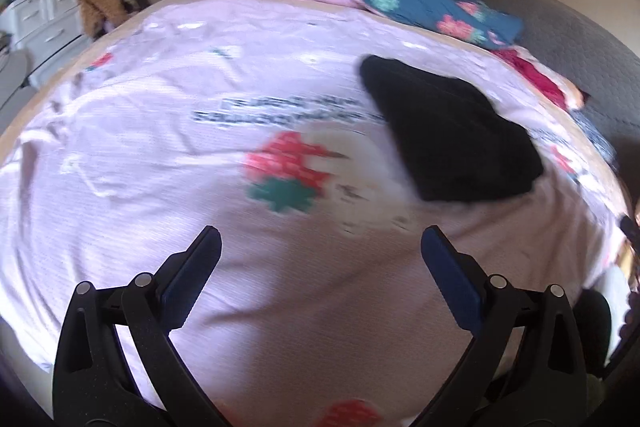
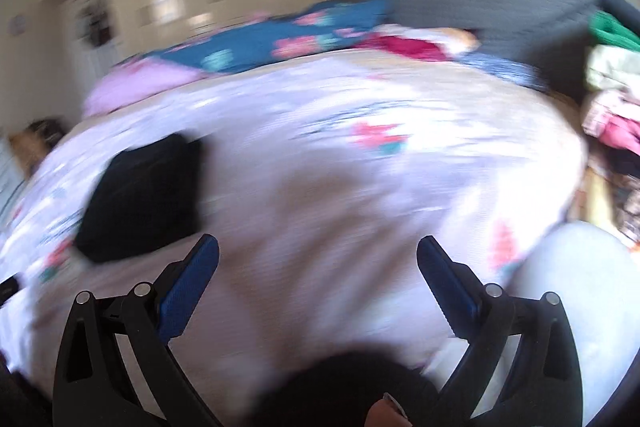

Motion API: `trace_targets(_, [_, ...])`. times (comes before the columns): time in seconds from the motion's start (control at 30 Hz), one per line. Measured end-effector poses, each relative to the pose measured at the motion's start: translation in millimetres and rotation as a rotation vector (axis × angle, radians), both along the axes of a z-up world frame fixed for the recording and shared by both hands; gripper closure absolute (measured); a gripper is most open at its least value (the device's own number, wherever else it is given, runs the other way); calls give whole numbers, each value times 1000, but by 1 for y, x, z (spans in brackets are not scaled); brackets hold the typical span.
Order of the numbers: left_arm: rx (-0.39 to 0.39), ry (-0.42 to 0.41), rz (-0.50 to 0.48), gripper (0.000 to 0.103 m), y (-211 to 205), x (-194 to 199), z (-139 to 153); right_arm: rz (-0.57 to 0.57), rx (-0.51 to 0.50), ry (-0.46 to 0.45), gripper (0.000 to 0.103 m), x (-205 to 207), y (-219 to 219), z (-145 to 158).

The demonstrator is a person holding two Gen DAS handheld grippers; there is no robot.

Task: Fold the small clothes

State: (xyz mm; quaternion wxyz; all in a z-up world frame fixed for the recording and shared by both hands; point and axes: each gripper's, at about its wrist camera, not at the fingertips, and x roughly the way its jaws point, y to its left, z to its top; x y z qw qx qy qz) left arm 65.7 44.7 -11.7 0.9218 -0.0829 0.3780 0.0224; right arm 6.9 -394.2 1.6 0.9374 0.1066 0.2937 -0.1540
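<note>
Item: black folded garment (image 1: 452,131), lying flat on the bed (image 1: 160,155), apart from both claws. Left claw (image 1: 320,247) and right claw (image 2: 318,255): jaws apart, empty. For the next piece from the clothes pile (image 2: 612,99), we should pinch two corners and spread it flat.

Two wrist cameras over my bed (image 1: 120,131)

Both look forward and down across the bedspread from close above; they share the black folded garment (image 1: 452,131), right of my left view, left of my right view.
</note>
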Motion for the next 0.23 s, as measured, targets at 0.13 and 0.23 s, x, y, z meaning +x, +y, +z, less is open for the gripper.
trace_targets(0.13, [33, 31, 178, 9, 94, 22, 1, -400, -58, 95, 4, -11, -130, -25])
trace_targets(0.23, [100, 73, 365, 9, 184, 43, -5, -673, -73, 223, 4, -31, -230, -57])
